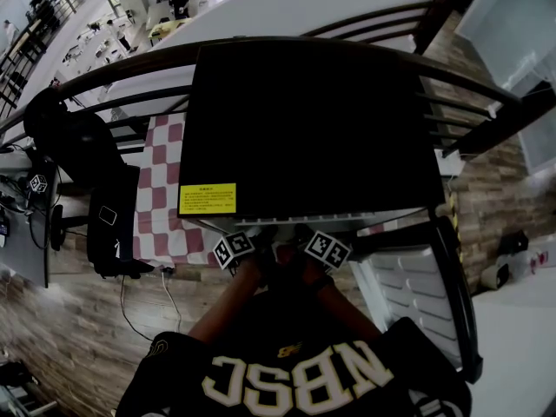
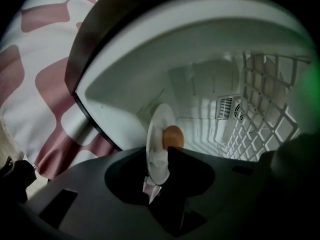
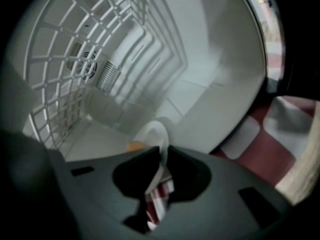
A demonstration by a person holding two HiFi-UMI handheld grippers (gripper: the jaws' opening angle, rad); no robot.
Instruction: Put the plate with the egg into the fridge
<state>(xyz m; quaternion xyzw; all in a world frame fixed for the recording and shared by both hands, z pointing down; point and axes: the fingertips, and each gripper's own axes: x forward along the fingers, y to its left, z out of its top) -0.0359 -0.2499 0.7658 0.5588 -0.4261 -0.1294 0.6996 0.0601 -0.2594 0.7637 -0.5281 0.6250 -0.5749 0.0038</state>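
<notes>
Pinching the plate (image 3: 154,133) by its rim in your right gripper (image 3: 160,160), with your left gripper (image 2: 159,176) loose-jawed around the rim's other side, you have the egg (image 2: 173,136) between them, inside the fridge (image 2: 200,79).

The person wears a black shirt (image 1: 261,333) with big pale block letters (image 1: 300,379) across it and a small yellow mark (image 1: 289,352) just above them. The left gripper (image 2: 156,179) and the right gripper (image 3: 159,176) each have a smooth dark grey body with rectangular recesses. Each carries a cube with black-and-white square markers: the left cube (image 1: 233,248) and the right cube (image 1: 327,249).
</notes>
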